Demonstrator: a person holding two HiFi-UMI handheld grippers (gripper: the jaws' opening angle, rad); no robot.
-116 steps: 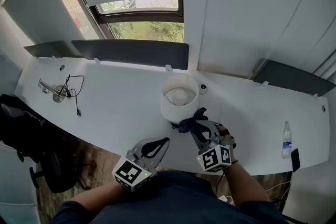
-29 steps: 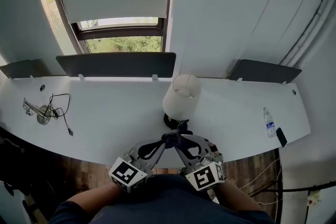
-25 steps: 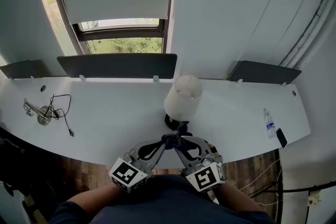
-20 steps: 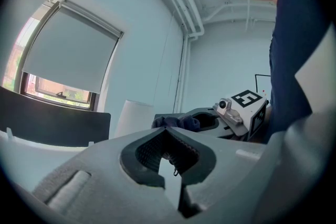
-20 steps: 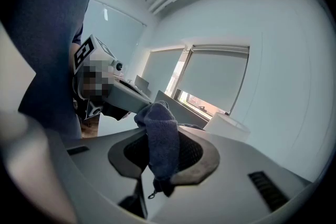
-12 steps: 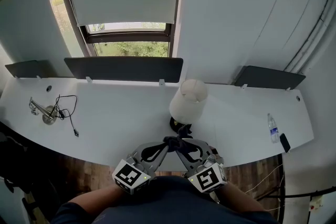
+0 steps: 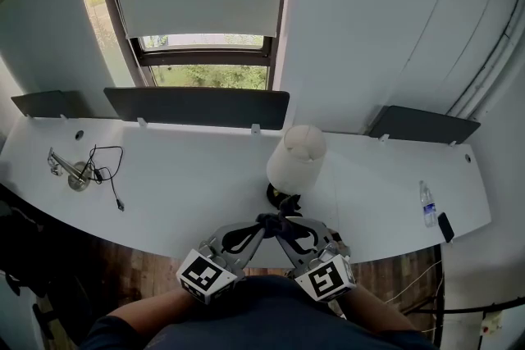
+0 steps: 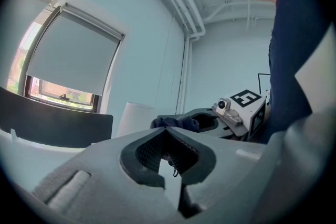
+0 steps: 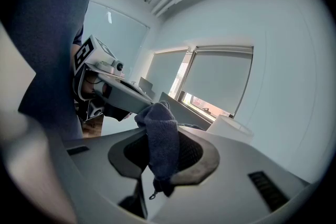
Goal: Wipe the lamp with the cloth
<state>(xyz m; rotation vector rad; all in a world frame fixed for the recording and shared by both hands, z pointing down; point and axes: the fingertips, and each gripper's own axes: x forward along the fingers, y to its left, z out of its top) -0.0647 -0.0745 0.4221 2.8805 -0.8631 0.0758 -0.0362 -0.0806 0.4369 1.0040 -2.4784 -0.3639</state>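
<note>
The right gripper (image 9: 158,132) clamps the dark cloth (image 9: 161,147), which drapes down between its jaws. The left gripper (image 8: 167,131) has its jaws closed tip to tip, with nothing between them. Its tips lie just beside the cloth. The white lamp (image 7: 297,156) stands upright on the desk (image 7: 180,176), just beyond the cloth.

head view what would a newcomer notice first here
The white lamp stands around the middle of the long desk. Just in front of it, the right gripper pinches a dark cloth, with the left gripper tip to tip beside it.
</note>
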